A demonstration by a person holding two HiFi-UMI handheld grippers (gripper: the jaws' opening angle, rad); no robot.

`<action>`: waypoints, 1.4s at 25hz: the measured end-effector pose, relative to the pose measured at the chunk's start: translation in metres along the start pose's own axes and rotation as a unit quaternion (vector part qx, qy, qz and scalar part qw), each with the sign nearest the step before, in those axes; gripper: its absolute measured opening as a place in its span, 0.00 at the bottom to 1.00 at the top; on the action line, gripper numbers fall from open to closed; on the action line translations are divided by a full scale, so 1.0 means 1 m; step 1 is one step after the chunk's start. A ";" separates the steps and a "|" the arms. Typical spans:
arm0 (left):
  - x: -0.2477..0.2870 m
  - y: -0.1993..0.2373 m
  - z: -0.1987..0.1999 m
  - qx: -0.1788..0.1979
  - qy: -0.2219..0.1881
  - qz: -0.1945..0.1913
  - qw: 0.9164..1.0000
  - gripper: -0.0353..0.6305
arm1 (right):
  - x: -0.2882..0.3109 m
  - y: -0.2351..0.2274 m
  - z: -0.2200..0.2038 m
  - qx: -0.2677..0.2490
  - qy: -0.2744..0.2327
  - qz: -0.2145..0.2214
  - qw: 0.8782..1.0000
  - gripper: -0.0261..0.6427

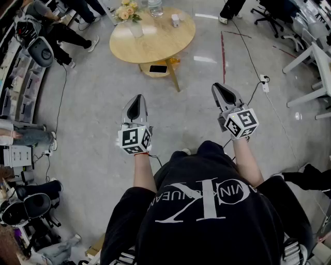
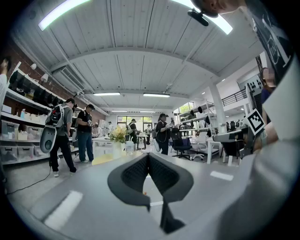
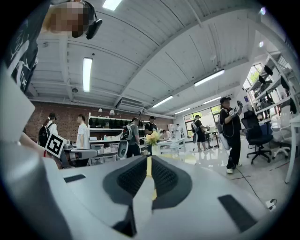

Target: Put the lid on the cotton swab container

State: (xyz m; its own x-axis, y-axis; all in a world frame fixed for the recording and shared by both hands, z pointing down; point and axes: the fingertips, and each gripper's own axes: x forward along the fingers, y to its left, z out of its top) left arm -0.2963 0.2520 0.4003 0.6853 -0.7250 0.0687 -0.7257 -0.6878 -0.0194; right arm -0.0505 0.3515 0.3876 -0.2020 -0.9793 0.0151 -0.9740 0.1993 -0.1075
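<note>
Both grippers are held out in front of the person, above bare grey floor and short of a round wooden table [image 1: 160, 44]. My left gripper [image 1: 135, 106] is shut with nothing between its jaws; in the left gripper view [image 2: 147, 158] its pads meet. My right gripper [image 1: 221, 93] points at the floor to the right of the table, and its jaws [image 3: 149, 161] stand together but for a thin slit, with nothing in them. A small white item [image 1: 175, 19] stands on the table, too small to identify. I cannot make out a lid.
The table also carries a vase of flowers [image 1: 128, 11] and a clear bottle [image 1: 155, 7]; a phone [image 1: 158, 68] lies on its lower shelf. People and shelving line the left side. White desks [image 1: 315, 62], office chairs [image 1: 269, 13] and a floor cable with a socket [image 1: 265, 83] are on the right.
</note>
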 end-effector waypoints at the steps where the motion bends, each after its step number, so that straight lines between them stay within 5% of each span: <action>1: 0.000 0.001 -0.003 0.000 0.003 0.002 1.000 0.07 | 0.001 -0.001 -0.002 -0.001 0.002 -0.002 1.000 0.10; 31: 0.078 0.020 -0.019 -0.029 0.023 -0.022 0.999 0.07 | 0.052 -0.047 -0.003 0.027 0.006 -0.026 0.999 0.09; 35: 0.115 0.028 -0.022 -0.042 0.029 -0.019 0.999 0.08 | 0.086 -0.073 -0.004 0.039 0.012 -0.015 0.999 0.22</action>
State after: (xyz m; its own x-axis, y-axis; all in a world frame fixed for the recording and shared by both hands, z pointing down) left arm -0.2392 0.1508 0.4291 0.7101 -0.6927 0.1259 -0.7028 -0.7082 0.0674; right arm 0.0024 0.2527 0.4003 -0.1754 -0.9835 0.0437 -0.9690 0.1646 -0.1841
